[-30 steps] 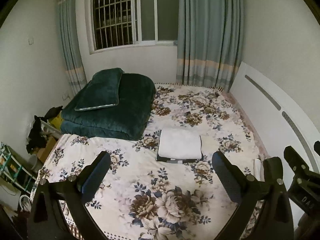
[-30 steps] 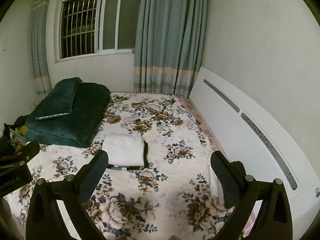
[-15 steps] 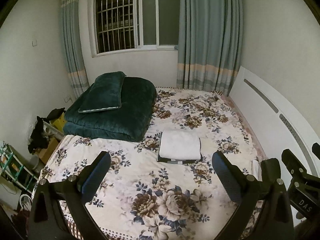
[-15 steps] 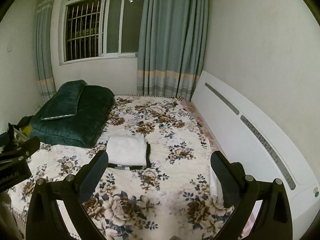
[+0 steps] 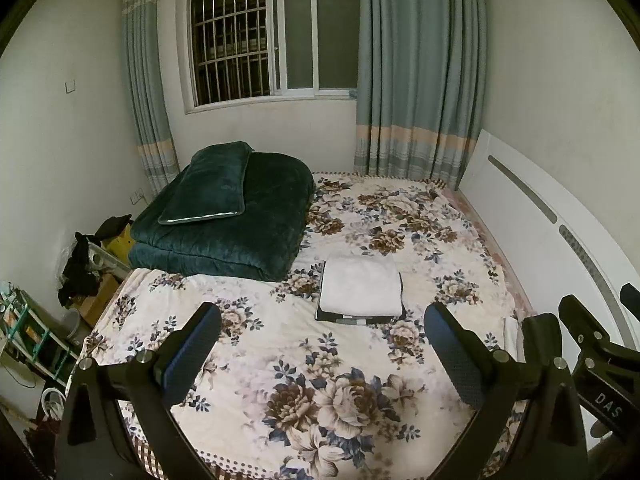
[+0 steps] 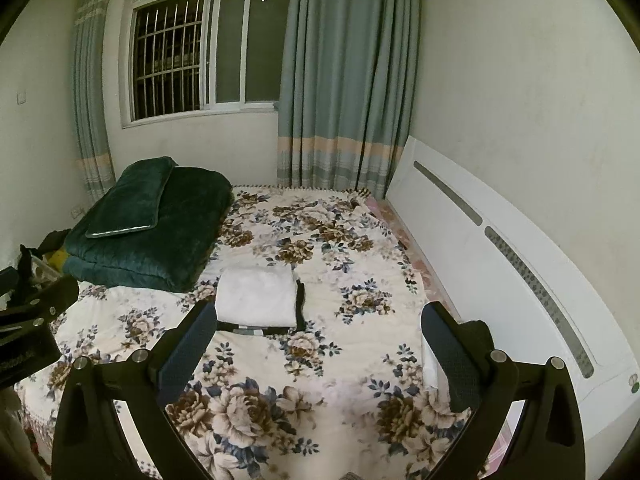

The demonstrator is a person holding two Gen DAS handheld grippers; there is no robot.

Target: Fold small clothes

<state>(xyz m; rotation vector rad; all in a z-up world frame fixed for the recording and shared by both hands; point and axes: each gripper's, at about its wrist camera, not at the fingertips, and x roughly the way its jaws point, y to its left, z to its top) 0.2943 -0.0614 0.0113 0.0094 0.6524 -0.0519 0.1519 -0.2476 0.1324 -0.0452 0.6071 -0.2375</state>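
A folded white garment (image 5: 361, 285) lies on top of a folded black garment (image 5: 360, 317) in the middle of the flowered bed (image 5: 304, 364). The pile also shows in the right wrist view (image 6: 256, 295), with the black garment's edge (image 6: 300, 305) at its right side. My left gripper (image 5: 322, 344) is open and empty, held above the bed's near part, short of the pile. My right gripper (image 6: 316, 342) is open and empty, to the right of the pile and above the bed. A small white cloth (image 6: 429, 360) lies by the bed's right edge.
A folded dark green quilt with a pillow (image 5: 228, 208) fills the bed's far left corner. A white headboard (image 6: 500, 264) runs along the right side. Curtains and a barred window (image 5: 272, 40) are at the far wall. Clutter and a shelf (image 5: 36, 332) stand left of the bed.
Both grippers have tilted or risen a little, so the bed and the pile sit lower in both views. The pile has not moved. Both grippers stayed open.
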